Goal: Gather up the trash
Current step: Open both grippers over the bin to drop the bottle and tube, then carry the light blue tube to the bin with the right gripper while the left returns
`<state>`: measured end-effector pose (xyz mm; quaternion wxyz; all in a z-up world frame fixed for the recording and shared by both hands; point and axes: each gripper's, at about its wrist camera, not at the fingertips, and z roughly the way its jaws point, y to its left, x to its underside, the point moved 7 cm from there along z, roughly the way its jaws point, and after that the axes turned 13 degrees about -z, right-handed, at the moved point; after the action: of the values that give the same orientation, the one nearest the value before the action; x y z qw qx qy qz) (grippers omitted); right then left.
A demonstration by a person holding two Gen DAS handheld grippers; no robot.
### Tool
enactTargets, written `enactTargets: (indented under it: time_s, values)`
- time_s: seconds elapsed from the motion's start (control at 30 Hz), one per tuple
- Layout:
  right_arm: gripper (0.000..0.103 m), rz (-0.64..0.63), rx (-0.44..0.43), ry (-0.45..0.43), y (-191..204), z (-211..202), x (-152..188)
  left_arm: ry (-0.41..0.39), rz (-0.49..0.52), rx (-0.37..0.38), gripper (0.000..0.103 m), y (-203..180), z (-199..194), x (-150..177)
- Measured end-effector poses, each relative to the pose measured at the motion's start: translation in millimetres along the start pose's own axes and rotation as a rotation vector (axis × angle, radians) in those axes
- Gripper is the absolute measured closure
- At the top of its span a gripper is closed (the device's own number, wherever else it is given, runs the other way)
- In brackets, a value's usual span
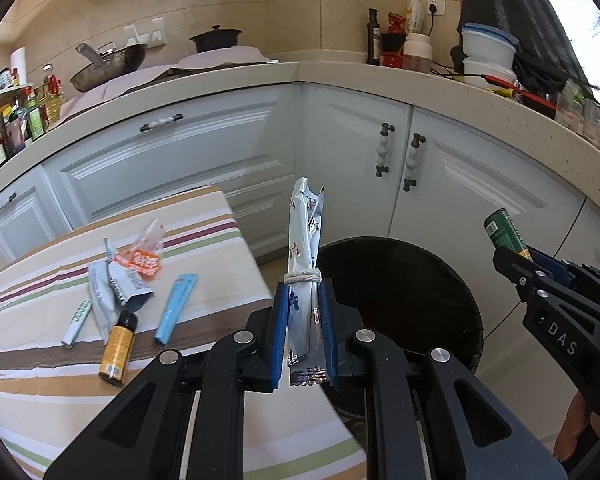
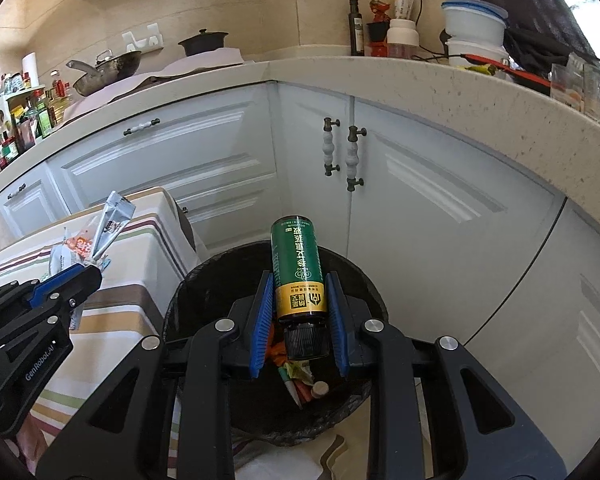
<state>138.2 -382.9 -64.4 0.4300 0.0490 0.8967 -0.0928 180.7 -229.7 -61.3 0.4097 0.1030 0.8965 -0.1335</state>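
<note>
My left gripper (image 1: 303, 300) is shut on a silver wrapper (image 1: 304, 236) tied with string, held upright at the near left rim of the black trash bin (image 1: 452, 304). My right gripper (image 2: 300, 300) is shut on a green and yellow bottle (image 2: 298, 268) with a black cap, held over the open bin (image 2: 204, 280), which holds several pieces of trash. On the striped table (image 1: 40, 360) lie an orange bottle (image 1: 118, 348), a blue wrapper (image 1: 176, 308), a white battery (image 1: 76, 322), a torn grey packet (image 1: 112, 288) and an orange-white wrapper (image 1: 144, 256).
White kitchen cabinets (image 2: 420, 200) stand close behind the bin, under a speckled counter (image 2: 460, 92) with bottles, bowls and a wok. The striped table (image 2: 112, 320) sits directly left of the bin.
</note>
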Motion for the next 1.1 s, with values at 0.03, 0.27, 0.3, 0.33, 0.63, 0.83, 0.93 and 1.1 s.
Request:
enactTargets:
  time_s: [0.03,0.27,0.3,0.33,0.63,0.83,0.93,1.1]
  values:
    - [0.078,0.002,0.000,0.001,-1,1,0,0.001,0.003,0.002,0.086,-2,2,0]
    - [0.078,0.003,-0.004,0.003,-3,10,-1,0.011,0.007,0.004,0.086,-10,17,-2]
    - [0.078,0.002,-0.005,0.004,-3,12,-2,0.013,0.007,0.005,0.086,-10,19,-3]
    - [0.078,0.002,-0.006,0.005,-3,15,-2,0.014,0.006,0.005,0.086,-11,21,-3]
    - [0.077,0.010,-0.007,0.017,-7,36,-5,0.034,0.017,-0.008,0.086,-14,43,-8]
    - [0.063,0.018,0.002,0.022,-12,45,-4,0.034,0.024,-0.016,0.063,-17,51,-6]
    - [0.062,0.015,0.015,0.016,-13,44,-5,0.025,0.021,-0.018,0.054,-16,50,-7]
    - [0.062,0.014,0.018,0.008,-10,39,-6,0.022,0.010,-0.032,0.045,-8,45,-5]
